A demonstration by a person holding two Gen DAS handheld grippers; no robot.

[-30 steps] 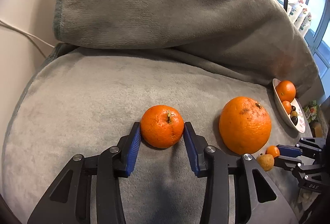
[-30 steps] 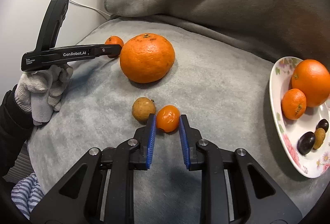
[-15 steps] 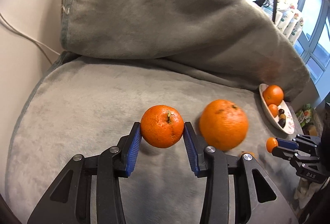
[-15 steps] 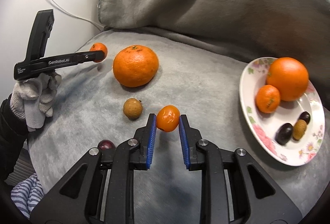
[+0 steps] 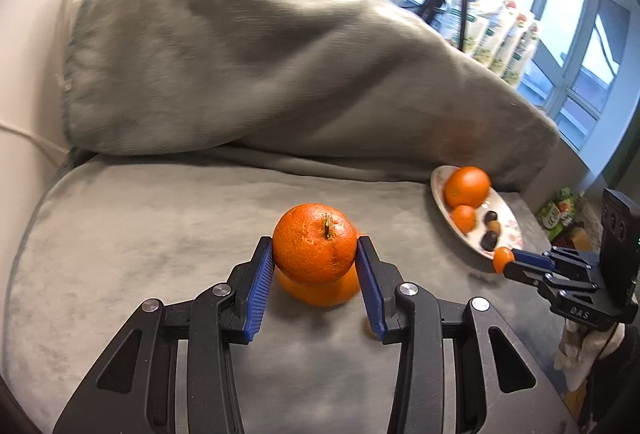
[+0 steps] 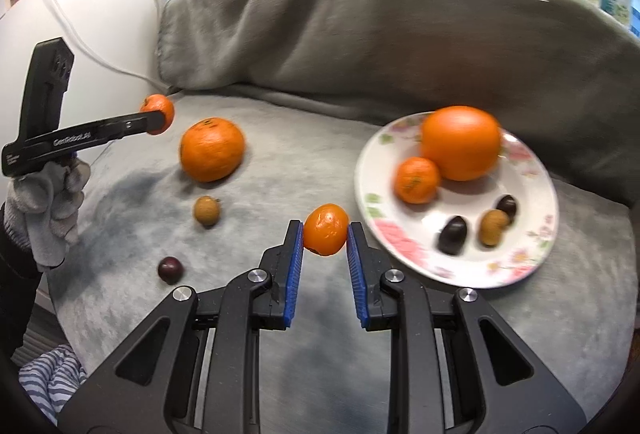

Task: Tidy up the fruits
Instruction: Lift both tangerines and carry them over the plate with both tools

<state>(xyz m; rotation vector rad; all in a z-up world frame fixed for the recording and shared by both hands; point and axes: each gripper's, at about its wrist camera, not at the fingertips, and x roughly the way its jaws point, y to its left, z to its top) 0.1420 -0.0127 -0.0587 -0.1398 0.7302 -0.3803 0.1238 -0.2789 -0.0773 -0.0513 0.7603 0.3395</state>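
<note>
On the left wrist view: left gripper [image 5: 315, 254] has its blue fingers [image 5: 256, 286] clamped on a tangerine [image 5: 315, 243], stem facing the camera, lifted off the grey blanket [image 5: 160, 234]. A bigger orange [image 5: 320, 290] sits on the blanket directly behind and below it, mostly hidden. Floral plate [image 5: 510, 218] lies far right on the blanket, carrying a large orange [image 5: 467, 187], a small tangerine [image 5: 463, 219] and a few small dark and tan fruits. Right gripper [image 5: 505, 261] comes in from the right edge, pinching a kumquat [image 5: 503, 260] just beside the plate's near rim. Blanket is bunched into a high mound behind, windows beyond.

Right wrist view: right gripper [image 6: 325, 230] fingers [image 6: 294, 266] are clamped on the kumquat [image 6: 325, 229], held above the blanket [image 6: 280, 162] just left of the plate [image 6: 536, 250]. Plate holds the large orange [image 6: 461, 143] touching the small tangerine [image 6: 417, 180], plus two dark fruits and one tan one. Loose on the blanket, left: bigger orange [image 6: 212, 149], a tan longan [image 6: 207, 211], a dark red fruit [image 6: 171, 269]. Left gripper [image 6: 158, 120] at far left, in a gloved hand [image 6: 48, 202], carries the tangerine [image 6: 159, 111] in the air.
</note>
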